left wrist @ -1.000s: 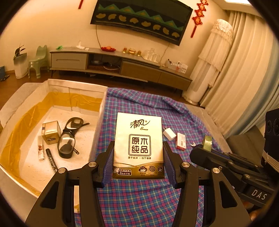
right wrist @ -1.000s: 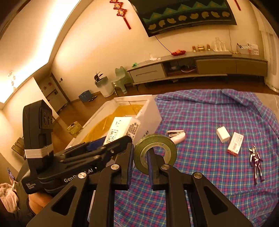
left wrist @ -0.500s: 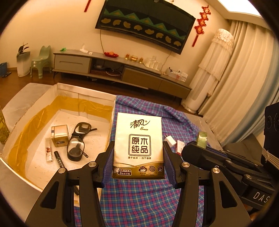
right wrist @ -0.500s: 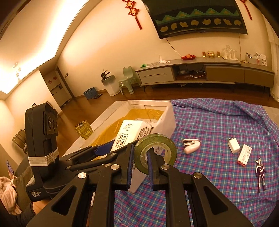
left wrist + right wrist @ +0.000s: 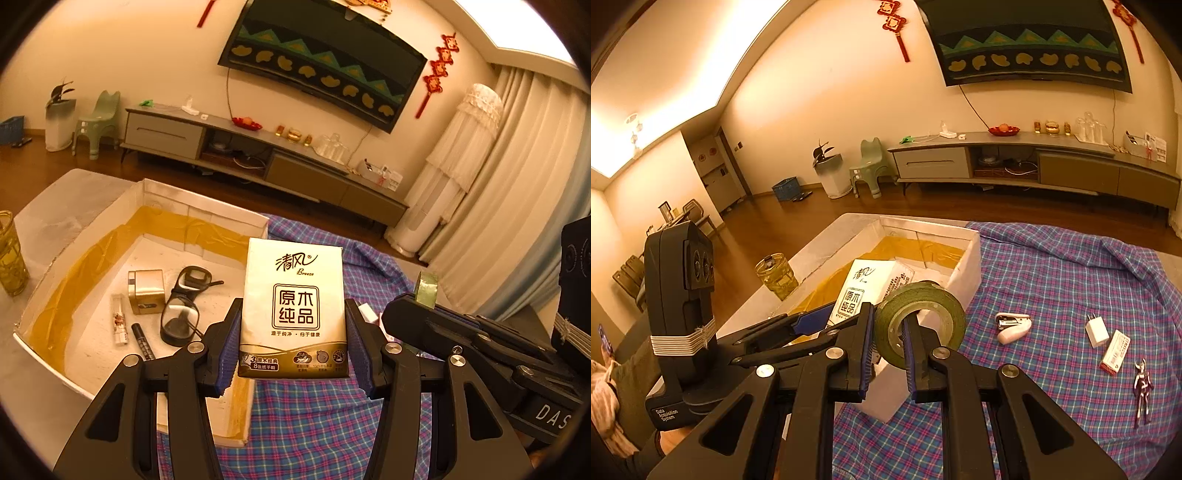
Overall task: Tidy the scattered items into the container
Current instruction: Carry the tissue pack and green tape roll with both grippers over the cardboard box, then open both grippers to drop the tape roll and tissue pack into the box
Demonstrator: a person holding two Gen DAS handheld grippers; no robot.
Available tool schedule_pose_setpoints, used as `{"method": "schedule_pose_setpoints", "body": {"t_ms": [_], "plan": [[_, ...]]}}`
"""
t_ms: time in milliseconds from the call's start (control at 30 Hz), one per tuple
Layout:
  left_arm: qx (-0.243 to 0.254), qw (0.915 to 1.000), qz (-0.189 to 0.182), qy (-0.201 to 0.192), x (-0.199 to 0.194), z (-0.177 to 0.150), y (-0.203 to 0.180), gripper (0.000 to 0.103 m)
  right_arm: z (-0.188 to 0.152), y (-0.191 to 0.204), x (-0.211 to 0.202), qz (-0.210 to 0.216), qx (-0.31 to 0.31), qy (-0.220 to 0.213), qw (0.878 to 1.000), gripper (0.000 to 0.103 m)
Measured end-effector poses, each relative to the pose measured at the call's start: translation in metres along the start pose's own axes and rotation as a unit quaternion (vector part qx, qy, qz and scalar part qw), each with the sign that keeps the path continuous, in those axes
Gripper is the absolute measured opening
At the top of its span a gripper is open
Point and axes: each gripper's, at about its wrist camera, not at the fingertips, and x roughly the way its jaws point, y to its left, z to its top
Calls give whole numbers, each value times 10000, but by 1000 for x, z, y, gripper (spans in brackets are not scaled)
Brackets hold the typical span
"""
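My left gripper is shut on a cream tissue pack, held upright over the right wall of the white box. In the right wrist view the same tissue pack hangs above the box. My right gripper is shut on the wall of a green tape roll, just right of the box's near corner. The tape roll shows edge-on in the left wrist view. Inside the box lie glasses, a small gold box, a marker and a thin tube.
On the plaid cloth lie a stapler, a white charger plug, a small red-and-white box and a toy figure. A glass of yellow liquid stands left of the box. A TV cabinet lines the far wall.
Both grippers have moved left toward the box with their loads. The tissue pack now hangs over the box's right wall, and the tape roll has come up close to the box's corner.
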Motion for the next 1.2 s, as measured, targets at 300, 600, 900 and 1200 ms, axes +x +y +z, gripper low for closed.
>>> {"method": "schedule_pose_setpoints", "body": {"t_ms": [300,600,900,1200], "plan": [[-232,9997,34,-65,-7,7,30,54,12,20,20,99,-150,77,9998,16],[-624,9979,126,-142,-15,18,72,54,22,44,47,249,-335,184,9990,16],[-893,9955,295,93,-3,17,96,54,32,38,83,408,-224,481,9978,16],[-725,9950,470,496,21,9,89,54,43,17,122,465,13,854,9953,16]]}}
